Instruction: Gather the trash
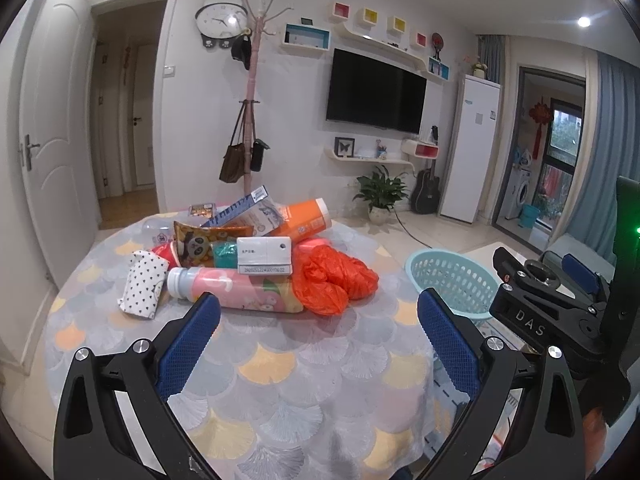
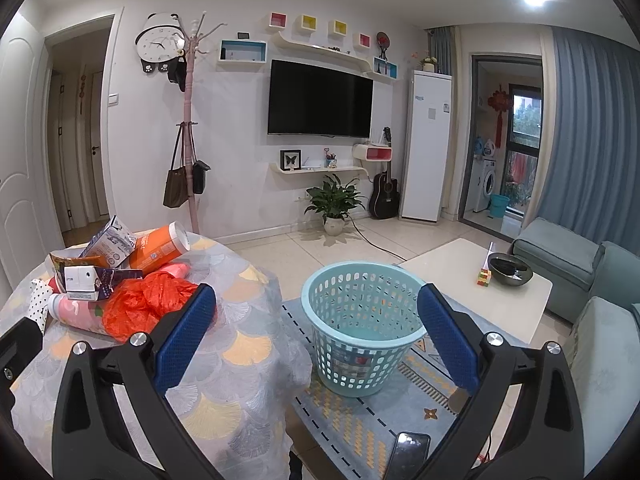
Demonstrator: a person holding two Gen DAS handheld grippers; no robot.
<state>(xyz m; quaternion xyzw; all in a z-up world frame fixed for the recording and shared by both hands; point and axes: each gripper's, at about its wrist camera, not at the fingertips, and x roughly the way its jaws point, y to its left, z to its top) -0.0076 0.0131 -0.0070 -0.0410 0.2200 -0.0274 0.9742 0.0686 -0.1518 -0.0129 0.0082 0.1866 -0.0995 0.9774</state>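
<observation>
The trash sits heaped on the round table point(image 1: 304, 364), and the landmark is the pink bottle point(image 1: 236, 290) at the near edge of the heap. It lies on its side, long axis running left to right across the left gripper point(image 1: 318, 330), cap end to the left. That gripper hangs just short of it, fingers spread wide and holding nothing. The orange bag point(image 1: 334, 280) lies just right of the bottle. The right gripper point(image 2: 316, 322), likewise spread and empty, faces the blue basket point(image 2: 362, 316) on the floor, right of the bottle; it looks empty, though the mesh hides part.
</observation>
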